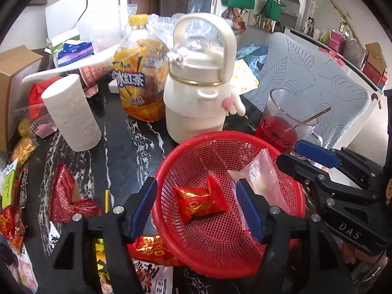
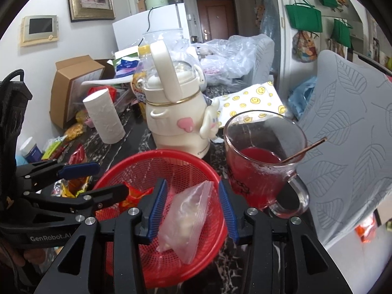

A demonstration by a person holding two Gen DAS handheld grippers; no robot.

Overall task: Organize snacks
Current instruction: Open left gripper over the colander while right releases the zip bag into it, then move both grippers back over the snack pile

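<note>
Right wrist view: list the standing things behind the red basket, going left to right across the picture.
Cardboard box → white paper roll → cream kettle → smiley-face paper → glass mug of red drink → leaf-pattern cushion. The iced tea bottle is left out: the kettle mostly hides it.
</note>
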